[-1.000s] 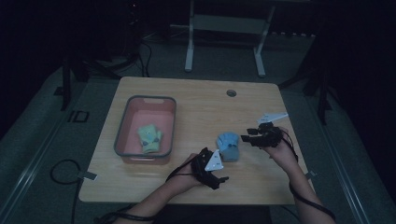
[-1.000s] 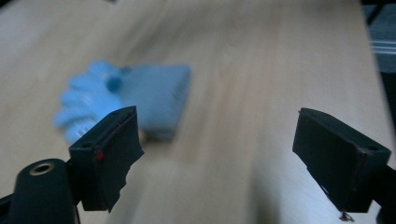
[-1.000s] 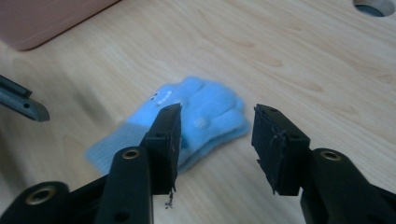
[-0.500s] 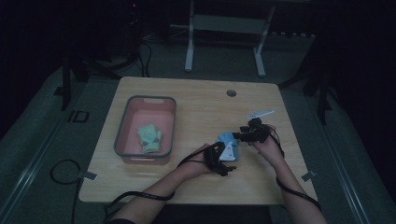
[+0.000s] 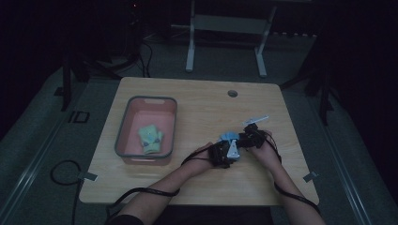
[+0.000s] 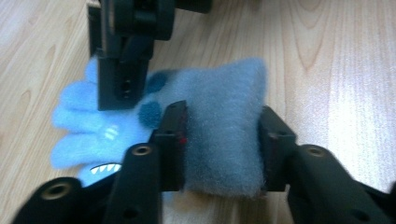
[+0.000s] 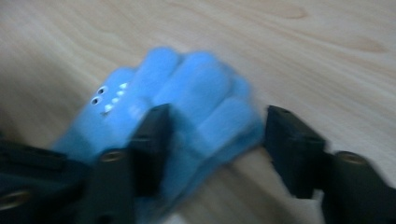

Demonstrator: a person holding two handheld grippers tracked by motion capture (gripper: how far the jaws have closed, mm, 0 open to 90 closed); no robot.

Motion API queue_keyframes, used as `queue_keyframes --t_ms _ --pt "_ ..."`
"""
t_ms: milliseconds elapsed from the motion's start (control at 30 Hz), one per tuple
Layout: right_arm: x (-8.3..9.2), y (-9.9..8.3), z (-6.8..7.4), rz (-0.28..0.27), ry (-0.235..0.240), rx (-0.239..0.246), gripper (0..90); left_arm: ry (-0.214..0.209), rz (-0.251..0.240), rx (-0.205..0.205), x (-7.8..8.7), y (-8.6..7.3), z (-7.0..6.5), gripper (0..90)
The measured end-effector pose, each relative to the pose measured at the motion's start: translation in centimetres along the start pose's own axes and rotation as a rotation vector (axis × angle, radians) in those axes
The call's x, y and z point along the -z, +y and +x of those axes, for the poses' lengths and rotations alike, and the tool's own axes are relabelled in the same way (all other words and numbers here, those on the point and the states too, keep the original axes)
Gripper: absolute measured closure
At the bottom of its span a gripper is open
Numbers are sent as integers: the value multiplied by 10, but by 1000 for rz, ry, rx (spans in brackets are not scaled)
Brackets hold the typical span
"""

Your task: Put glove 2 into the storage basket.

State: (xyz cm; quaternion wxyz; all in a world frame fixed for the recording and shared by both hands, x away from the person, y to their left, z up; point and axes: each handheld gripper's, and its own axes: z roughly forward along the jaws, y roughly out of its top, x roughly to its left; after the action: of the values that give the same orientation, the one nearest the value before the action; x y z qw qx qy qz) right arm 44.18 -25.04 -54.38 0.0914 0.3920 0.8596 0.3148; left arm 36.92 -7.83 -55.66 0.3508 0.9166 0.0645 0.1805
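Hands have closed in on the blue glove [image 5: 230,140] over the last second: a second ago the right gripper [image 5: 248,137] sat off to the glove's far right side and the left gripper [image 5: 224,153] lay just short of it, whereas now both press in on it from either side. I judge this as the start of a two-handed pick-up, probably to carry the glove to the pink tray [image 5: 123,136], where a green glove [image 5: 150,138] already lies.

In the left gripper view the jaws of the left gripper [image 6: 223,149] stand partly open, and the glove's grey-blue cuff [image 6: 224,135] fills the gap between them, touching both pads. That reads as a grip on the cuff, though the cuff looks only lightly squeezed. The right gripper's jaw hangs over the glove's finger end beyond the cuff.

In the right gripper view the right gripper [image 7: 217,144] is wider open. Its one jaw lies against the glove's fingers [image 7: 196,93], while the other stands clear of them with bare bench [image 7: 280,51] between. It has nothing clamped yet; the view is blurred.

The glove lies flat on the bench, to the right of the tray and well apart from it.
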Motion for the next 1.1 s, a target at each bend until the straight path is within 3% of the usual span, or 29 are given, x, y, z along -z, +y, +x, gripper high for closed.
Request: queue_keyframes --t_ms 167,200,367,567,933,1100 --pt "-1 1 2 15 58 -7 626 -24 4 31 2 0 5 703" --pt "-2 2 2 20 80 -9 697 -31 9 34 3 0 6 724" --pt "-3 3 3 8 119 -32 772 -61 7 62 6 -1 11 753" --pt "3 8 5 -25 149 -42 781 -59 37 51 14 2 13 755" --pt "24 31 18 -77 167 0 783 -30 47 16 49 17 22 757" --pt "28 40 17 -99 185 -19 785 -32 51 10 58 19 31 757"
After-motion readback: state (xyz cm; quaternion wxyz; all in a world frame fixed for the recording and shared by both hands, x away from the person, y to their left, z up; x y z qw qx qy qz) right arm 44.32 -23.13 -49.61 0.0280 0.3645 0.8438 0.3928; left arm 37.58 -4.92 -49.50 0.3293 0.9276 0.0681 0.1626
